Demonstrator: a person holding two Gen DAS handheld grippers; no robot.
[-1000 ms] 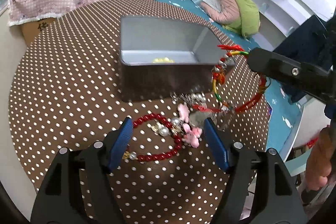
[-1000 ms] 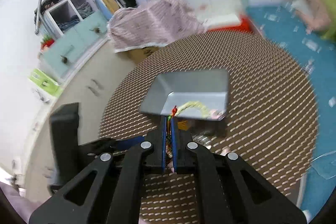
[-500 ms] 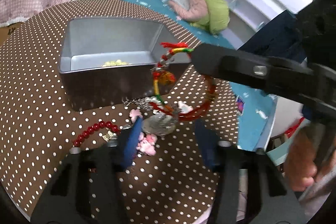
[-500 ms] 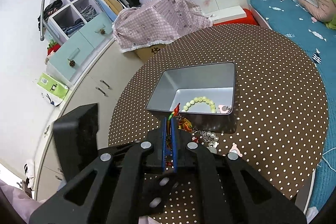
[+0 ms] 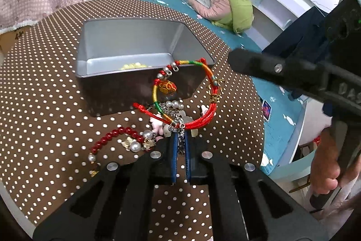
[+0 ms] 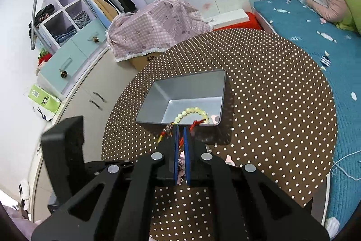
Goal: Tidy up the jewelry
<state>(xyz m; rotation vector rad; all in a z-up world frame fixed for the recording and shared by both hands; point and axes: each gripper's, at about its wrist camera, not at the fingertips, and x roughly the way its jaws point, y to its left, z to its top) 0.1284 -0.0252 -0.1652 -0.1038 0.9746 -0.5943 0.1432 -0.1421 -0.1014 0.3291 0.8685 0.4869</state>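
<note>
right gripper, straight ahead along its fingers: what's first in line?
Probably the near rim of the metal tin, just past the right gripper shut on the red cord bracelet. Depth is unclear; it may pass above.

Both views are bright and evenly lit by soft, diffuse light, with no harsh glare. The tin (image 6: 187, 92) throws a faint shadow on the counter (image 6: 282, 92) to its right and shows dull reflections on its near wall. Fisheye distortion bends the room's edges strongly, and dark vignetting fills the corners. Focus is sharp in the middle; the hand (image 5: 327, 164) at the left view's edge is slightly soft.
</note>
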